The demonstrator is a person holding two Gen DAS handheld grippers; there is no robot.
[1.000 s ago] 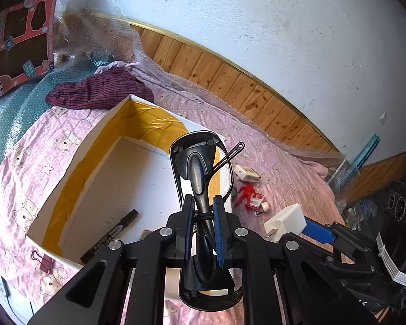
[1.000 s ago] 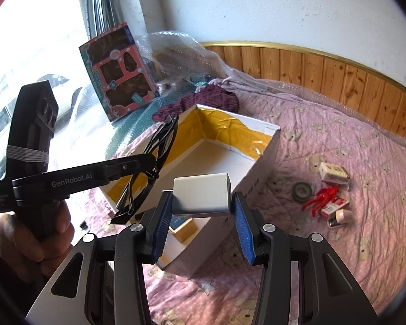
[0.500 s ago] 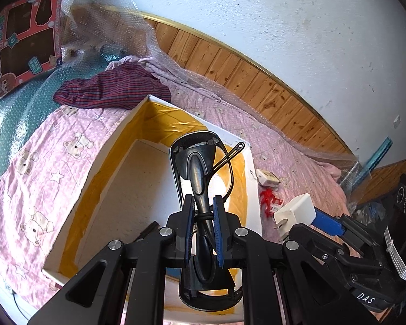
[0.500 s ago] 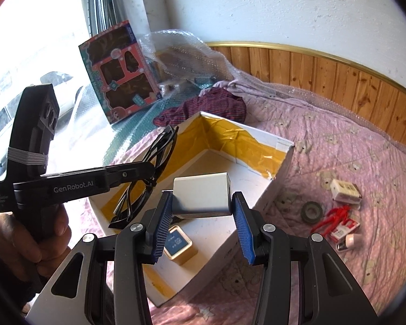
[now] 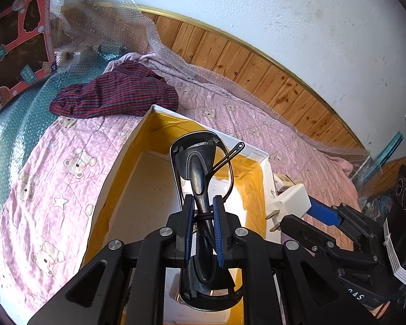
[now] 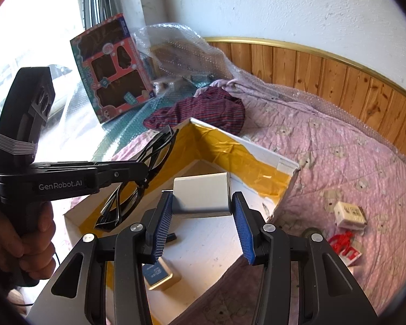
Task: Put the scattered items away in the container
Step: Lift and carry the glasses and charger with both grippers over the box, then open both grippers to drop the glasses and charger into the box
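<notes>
Gripping a pair of black glasses [image 5: 200, 178] between its blue pads, the left gripper [image 5: 203, 222] is holding them above the open white box [image 5: 116, 168] with the yellow-taped inner walls. Beside it, the right gripper [image 6: 203, 216] is poised over the same box with its jaws spread apart; the white charger plug [image 6: 201, 196] is lying against the left pad only, a clear gap showing on the other side, so I judge it is being let go, though whether it is already falling free I cannot tell. Inside the box, a small blue-and-gold tin [image 6: 158, 272] is already lying on the floor. Out on the pink bedspread [image 6: 338, 146], a small white carton [image 6: 350, 214], a red item [image 6: 343, 243] and a dark ring [image 6: 310, 233] are waiting outside the box, so roughly half the tidying seems to remain.
</notes>
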